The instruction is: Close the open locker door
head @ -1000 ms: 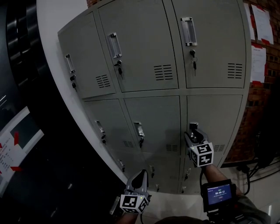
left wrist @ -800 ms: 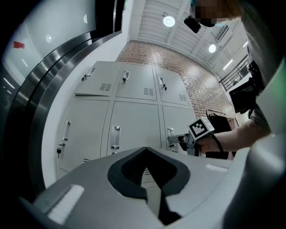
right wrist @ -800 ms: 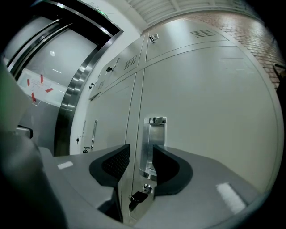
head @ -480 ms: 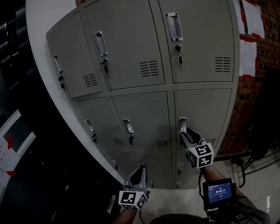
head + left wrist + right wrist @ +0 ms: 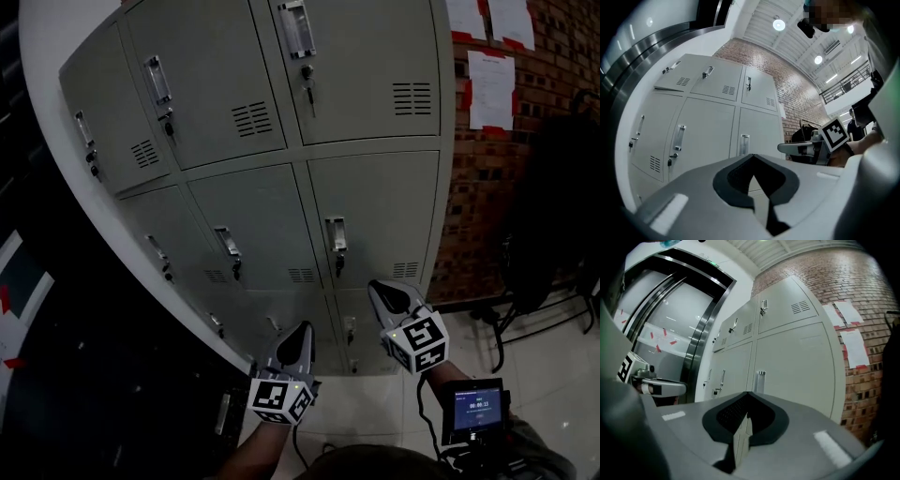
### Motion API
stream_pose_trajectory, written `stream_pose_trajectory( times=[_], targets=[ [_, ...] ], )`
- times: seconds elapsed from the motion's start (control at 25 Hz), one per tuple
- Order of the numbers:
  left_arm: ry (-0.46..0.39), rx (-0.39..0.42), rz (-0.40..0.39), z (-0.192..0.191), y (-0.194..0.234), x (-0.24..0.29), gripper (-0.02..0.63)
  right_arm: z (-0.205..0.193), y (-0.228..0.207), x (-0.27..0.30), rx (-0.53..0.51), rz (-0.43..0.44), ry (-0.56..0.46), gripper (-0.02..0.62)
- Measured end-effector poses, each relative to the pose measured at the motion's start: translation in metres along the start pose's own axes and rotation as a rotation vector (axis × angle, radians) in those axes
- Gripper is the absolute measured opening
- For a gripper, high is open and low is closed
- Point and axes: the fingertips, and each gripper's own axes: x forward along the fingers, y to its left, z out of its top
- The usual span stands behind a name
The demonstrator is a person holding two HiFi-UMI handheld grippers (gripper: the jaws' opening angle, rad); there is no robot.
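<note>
Standing close to the grey locker bank [image 5: 103, 211], the person is holding both tools low in the frame. The right gripper [image 5: 378, 288] is hanging at lower centre, just below the middle-row locker door [image 5: 375, 211] at centre right, and is not touching it. Its jaws are pressing flat together with nothing between them. The left gripper [image 5: 301, 329] is pointing up from bottom centre, well short of the cabinets, and its tips are likewise meeting on nothing.

That middle-row door is sitting flush with its neighbours. No door in view is showing a gap or standing ajar, so to my eye the closing is looking done or very nearly so.

As for handling, the door is looking like thin painted sheet steel: stiff, light on its hinges, and smooth enough for rubber pads to be slipping on the flat panel. I am judging the recessed chrome handle [image 5: 335, 232] on its left edge, with the small lock [image 5: 337, 263] hanging under it, to be the place to press or pinch. It is probably lying farthest from the hinges, so a light push is going furthest there — and a hard shove is risking a bounce back off the frame.
</note>
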Motion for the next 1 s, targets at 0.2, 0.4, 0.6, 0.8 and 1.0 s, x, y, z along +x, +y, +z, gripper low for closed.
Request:
stream_pose_trajectory(
  times=[0.2, 0.4, 0.6, 0.8, 1.0],
  targets=[
    [0.036, -0.008, 0.002, -0.012, -0.050, 0.002, 0.000, -0.012, -0.011, -0.054, 0.026, 0.013, 0.016, 0.006],
    [0.044, 0.001, -0.007, -0.013, -0.088, -0.007, 0.000, -0.016, -0.015, -0.096, 0.053, 0.011, 0.024, 0.006],
    [0.030, 0.002, -0.024, -0.001, -0.111, -0.020, 0.000, -0.013, -0.004, -0.127, 0.057, 0.004, 0.036, 0.006],
    [0.004, -0.007, -0.067, 0.005, -0.115, -0.041, 0.000, -0.015, 0.020, -0.152, 0.053, -0.038, 0.053, 0.006],
    [0.014, -0.024, -0.109, 0.007, -0.110, -0.086, 0.002, -0.016, 0.067, -0.170, 0.058, -0.079, 0.073, 0.006]
  ],
)
